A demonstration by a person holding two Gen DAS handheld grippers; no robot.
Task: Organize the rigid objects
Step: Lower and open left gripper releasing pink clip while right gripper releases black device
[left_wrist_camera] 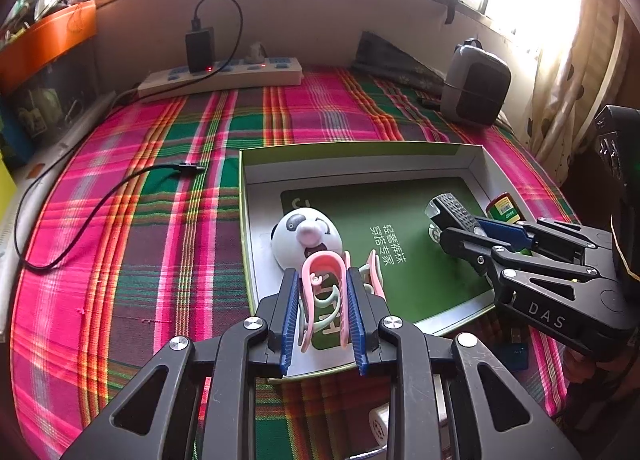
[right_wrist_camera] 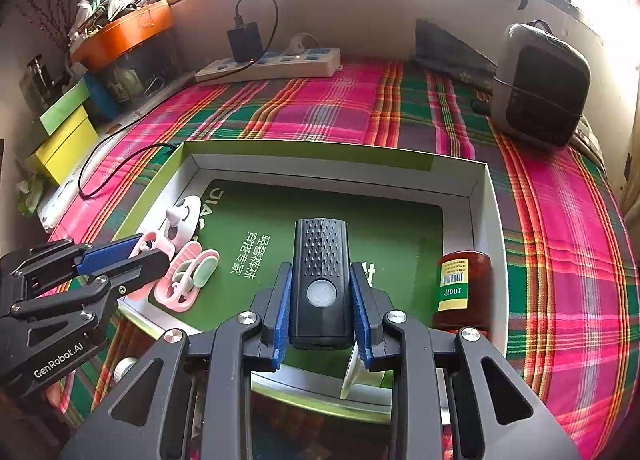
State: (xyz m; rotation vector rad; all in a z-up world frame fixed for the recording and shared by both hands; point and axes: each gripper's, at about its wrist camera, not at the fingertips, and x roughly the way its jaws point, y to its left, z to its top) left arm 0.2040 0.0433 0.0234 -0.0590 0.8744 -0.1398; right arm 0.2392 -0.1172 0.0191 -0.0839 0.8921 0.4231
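A shallow box [left_wrist_camera: 362, 164] with a green floor and white walls lies on the plaid cloth. My left gripper [left_wrist_camera: 323, 276] is shut on a pink plastic clip [left_wrist_camera: 322, 264] over the box's near left part, beside a panda-face toy [left_wrist_camera: 306, 236]. From the right wrist view the left gripper [right_wrist_camera: 150, 248] shows at the left, with the panda toy [right_wrist_camera: 184, 220] and more pink and mint clips [right_wrist_camera: 188, 276] beside it. My right gripper [right_wrist_camera: 322, 272] is shut on a black bike light [right_wrist_camera: 321, 280] above the box floor [right_wrist_camera: 400, 228]. A brown bottle [right_wrist_camera: 460, 288] lies along the right wall.
A white power strip [left_wrist_camera: 220, 78] with a black charger stands at the back. A black cable [left_wrist_camera: 100, 204] trails over the cloth to the left. A grey heater-like device [left_wrist_camera: 476, 84] sits at the back right. Coloured boxes [right_wrist_camera: 64, 140] line the left edge.
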